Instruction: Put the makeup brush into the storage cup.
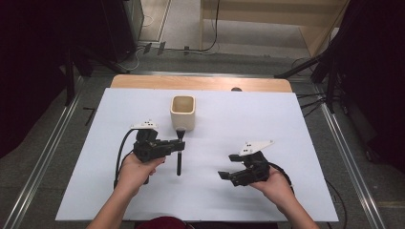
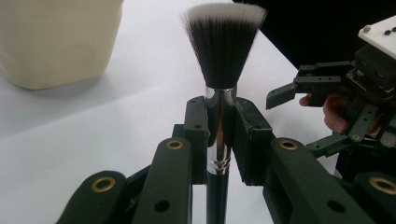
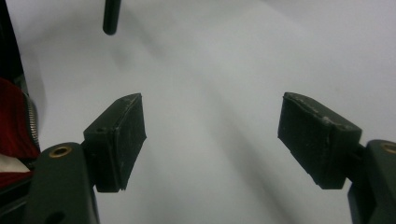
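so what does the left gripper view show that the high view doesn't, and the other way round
Left gripper view alone: the left gripper's pads clamped on the silver collar of the brush, below dark, white-tipped bristles.

High view alone: the whole white sheet on the table, the open top of the cream cup, the full length of the brush handle, both forearms and the floor beyond.

Both: the brush in the left gripper, the cup near it, and the right gripper open with nothing between its jaws.
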### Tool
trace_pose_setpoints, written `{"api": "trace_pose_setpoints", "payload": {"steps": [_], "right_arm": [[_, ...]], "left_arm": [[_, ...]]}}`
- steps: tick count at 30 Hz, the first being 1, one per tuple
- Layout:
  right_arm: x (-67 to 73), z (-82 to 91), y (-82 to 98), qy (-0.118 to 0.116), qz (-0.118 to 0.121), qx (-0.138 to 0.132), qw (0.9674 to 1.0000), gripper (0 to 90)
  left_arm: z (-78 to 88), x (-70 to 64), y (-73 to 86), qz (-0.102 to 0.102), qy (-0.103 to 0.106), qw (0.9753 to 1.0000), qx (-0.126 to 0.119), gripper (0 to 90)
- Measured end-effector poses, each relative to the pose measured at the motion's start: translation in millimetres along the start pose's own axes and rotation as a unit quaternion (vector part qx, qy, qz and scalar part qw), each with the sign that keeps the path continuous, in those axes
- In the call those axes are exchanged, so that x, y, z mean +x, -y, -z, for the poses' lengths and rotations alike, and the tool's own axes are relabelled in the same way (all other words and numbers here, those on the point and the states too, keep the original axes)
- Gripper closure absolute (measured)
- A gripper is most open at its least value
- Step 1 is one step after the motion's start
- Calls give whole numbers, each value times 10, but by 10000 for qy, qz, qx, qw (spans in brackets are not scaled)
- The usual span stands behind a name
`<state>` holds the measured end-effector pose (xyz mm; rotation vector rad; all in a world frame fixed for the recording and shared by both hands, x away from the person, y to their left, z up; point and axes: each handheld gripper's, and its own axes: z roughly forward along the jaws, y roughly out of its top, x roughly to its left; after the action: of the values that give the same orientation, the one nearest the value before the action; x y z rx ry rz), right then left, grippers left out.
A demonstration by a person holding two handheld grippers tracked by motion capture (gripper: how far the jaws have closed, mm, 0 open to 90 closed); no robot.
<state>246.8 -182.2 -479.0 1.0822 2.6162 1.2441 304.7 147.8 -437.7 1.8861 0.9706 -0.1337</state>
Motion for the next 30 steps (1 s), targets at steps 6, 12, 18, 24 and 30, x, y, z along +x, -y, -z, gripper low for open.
{"api": "trace_pose_setpoints", "payload": {"steps": [6, 12, 18, 24, 30], "right_arm": [[-37, 35, 40, 62, 23, 70, 10000, 244], [-48, 79, 99, 40, 43, 121, 9999, 242], [-76, 130, 168, 70, 59, 155, 9998, 242], [-89, 195, 231, 91, 31, 142, 9999, 242], [-115, 261, 317, 37, -66, 113, 9999, 241]], "left_arm": [[65, 36, -22, 47, -12, 10000, -65, 773], [95, 45, -39, 34, 8, 10000, -43, 773], [97, 62, -39, 40, 13, 10000, -2, 773], [98, 57, -50, 41, 9, 10000, 24, 773], [99, 64, -56, 32, 12, 10000, 27, 773]]}}
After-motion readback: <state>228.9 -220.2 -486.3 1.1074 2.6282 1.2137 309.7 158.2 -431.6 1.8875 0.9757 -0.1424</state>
